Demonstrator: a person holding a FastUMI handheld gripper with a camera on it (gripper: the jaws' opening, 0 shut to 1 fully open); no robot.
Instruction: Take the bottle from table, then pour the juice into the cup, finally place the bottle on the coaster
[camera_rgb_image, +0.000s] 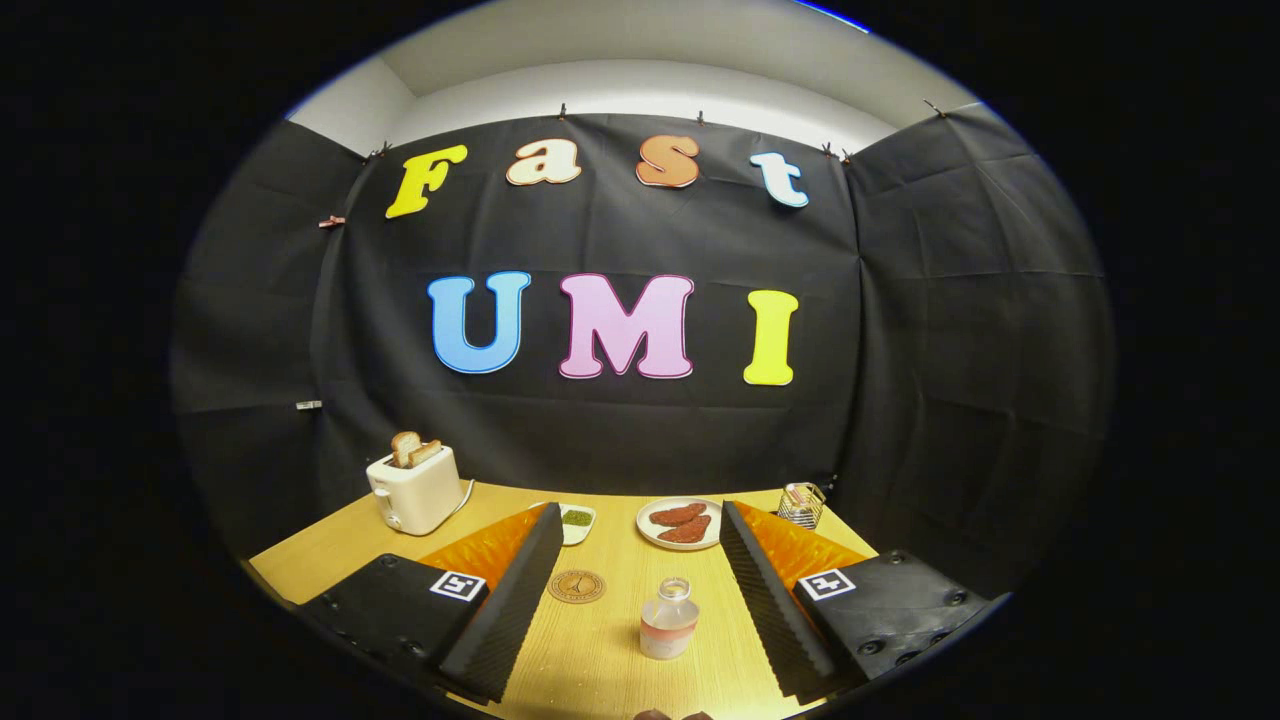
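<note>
Bottle (669, 619) is standing upright between the wide-open, empty fingers of the gripper (628, 560), sitting nearer the right one. Coaster (577, 586) is lying just left of it.

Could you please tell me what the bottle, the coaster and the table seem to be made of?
The bottle, between the open gripper's fingers, looks like clear plastic or glass: see-through, glossy, pale liquid inside. The coaster, just ahead of the left finger, seems to be wood or cork: matte brown disc with a printed ring. The table appears to be light wood or laminate, with fine grain lines.
</note>
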